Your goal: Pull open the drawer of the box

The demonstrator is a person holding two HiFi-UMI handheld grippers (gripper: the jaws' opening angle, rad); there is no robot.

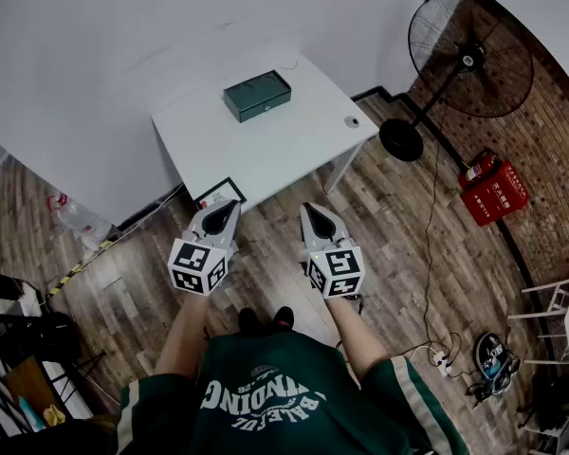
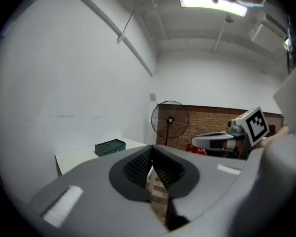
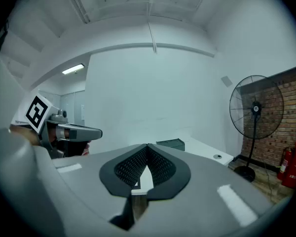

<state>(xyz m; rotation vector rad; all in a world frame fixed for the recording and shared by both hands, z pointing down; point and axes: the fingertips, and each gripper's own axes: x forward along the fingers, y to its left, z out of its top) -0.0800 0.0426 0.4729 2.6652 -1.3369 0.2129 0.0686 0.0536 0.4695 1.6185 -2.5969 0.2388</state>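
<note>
Head view: a person in a green jersey stands on a wood floor [image 1: 389, 216], holding a hand-held gripper in each hand and facing a white table [image 1: 275, 154] at 12 o'clock. The left hand-held gripper [image 1: 224, 214] and the right hand-held gripper [image 1: 317, 220] hang side by side over the floor, short of the table's near edge and well apart from anything on it. Both point toward 12 o'clock.

Each one's own view shows its ribbed jaws closed, tips meeting, with nothing between them.

The dark green box [image 1: 257, 95] sits on the far part of the table, at about 12 o'clock from the grippers and close to the white wall. It lies flat, and neither gripper touches it. Whether its drawer stands open at all cannot be told from this height.

A small round object [image 1: 352, 121] rests near the table's edge at 2 o'clock from the box. A black pedestal fan [image 1: 469, 55] stands on the floor at 2 o'clock, in front of a brick wall. A red cabinet [image 1: 494, 191] sits against that wall at 3 o'clock.
</note>
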